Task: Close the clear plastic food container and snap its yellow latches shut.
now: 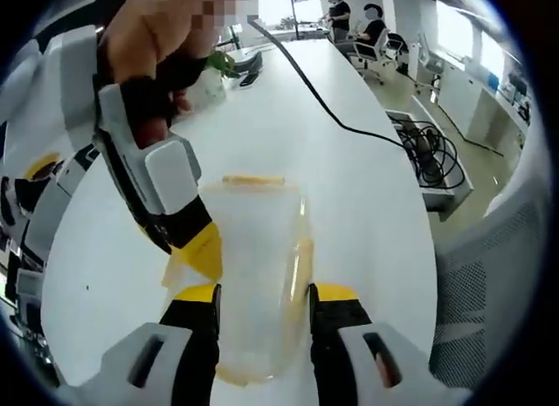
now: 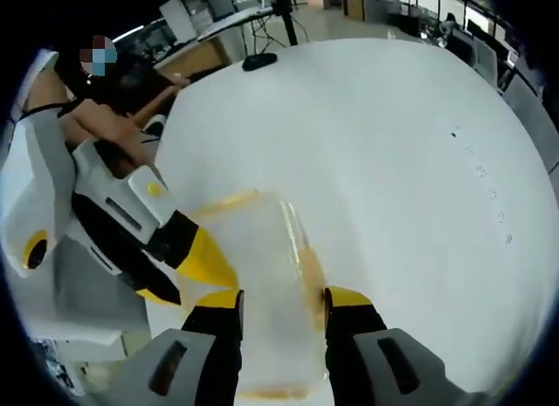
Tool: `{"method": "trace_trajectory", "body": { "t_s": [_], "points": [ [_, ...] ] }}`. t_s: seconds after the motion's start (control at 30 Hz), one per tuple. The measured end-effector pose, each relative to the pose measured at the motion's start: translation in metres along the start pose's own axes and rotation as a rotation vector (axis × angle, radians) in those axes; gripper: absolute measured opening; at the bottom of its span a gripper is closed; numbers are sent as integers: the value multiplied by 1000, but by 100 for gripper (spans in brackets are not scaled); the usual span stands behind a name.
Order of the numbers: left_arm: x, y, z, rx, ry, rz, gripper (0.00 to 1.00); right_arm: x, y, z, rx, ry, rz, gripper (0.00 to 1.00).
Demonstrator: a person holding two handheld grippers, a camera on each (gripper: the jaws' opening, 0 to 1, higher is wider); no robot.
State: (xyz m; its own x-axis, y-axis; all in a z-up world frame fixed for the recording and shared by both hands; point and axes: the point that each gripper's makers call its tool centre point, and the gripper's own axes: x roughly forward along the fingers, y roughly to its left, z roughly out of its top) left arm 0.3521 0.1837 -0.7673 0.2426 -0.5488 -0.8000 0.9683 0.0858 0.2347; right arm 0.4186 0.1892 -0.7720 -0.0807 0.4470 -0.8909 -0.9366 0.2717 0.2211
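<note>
The clear plastic container (image 1: 258, 275) lies on the white table (image 1: 349, 205) with pale yellow latches (image 1: 253, 179) along its edges. My left gripper (image 1: 262, 292) has it between its jaws, both yellow-tipped fingers against its sides. My right gripper (image 1: 203, 249), held by a hand, comes in from the left and touches the container's left side. In the right gripper view the container (image 2: 262, 284) sits between the right gripper's (image 2: 284, 297) jaws, a yellow latch (image 2: 310, 266) by the right finger. There the left gripper (image 2: 205, 266) meets the container's left edge.
A black cable (image 1: 332, 118) runs across the table toward a coil of cables (image 1: 428, 153) on the floor. A mesh chair (image 1: 489, 275) stands at the right. People sit at the far end (image 1: 349, 22). A dark object (image 2: 259, 61) lies far off on the table.
</note>
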Motion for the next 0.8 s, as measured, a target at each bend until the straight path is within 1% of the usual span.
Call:
{"method": "trace_trajectory", "body": {
  "t_s": [0.13,0.2,0.23,0.27,0.33,0.47,0.5,0.63,0.67,0.7,0.8],
  "points": [
    [0,0,0,10,2,7,40,0,1,0,-1,4,8,36],
    [1,-1,-1,28,6,21,40,1,1,0,2,8,13,36],
    [1,-1,-2,57,9,32,40,1,1,0,1,11,13,36],
    [1,-2,-3,67,8,37,40,1,1,0,0,13,13,36],
    [1,-1,-4,55,-4,49,41,1,2,1,5,13,11,35],
    [2,-2,-5,96,0,92,41,1,1,1,9,8,2,35],
    [2,-2,-5,81,0,97,41,1,1,1,8,6,2,35],
    [4,-1,-4,77,18,121,41,2,0,2,7,8,-2,35],
    [8,-1,-3,102,27,138,41,2,1,2,0,18,-7,35],
    [10,-2,-4,93,38,146,41,2,1,3,3,24,-11,34],
    [9,-1,-6,89,43,158,39,3,1,3,-17,51,-19,34]
  ]
}}
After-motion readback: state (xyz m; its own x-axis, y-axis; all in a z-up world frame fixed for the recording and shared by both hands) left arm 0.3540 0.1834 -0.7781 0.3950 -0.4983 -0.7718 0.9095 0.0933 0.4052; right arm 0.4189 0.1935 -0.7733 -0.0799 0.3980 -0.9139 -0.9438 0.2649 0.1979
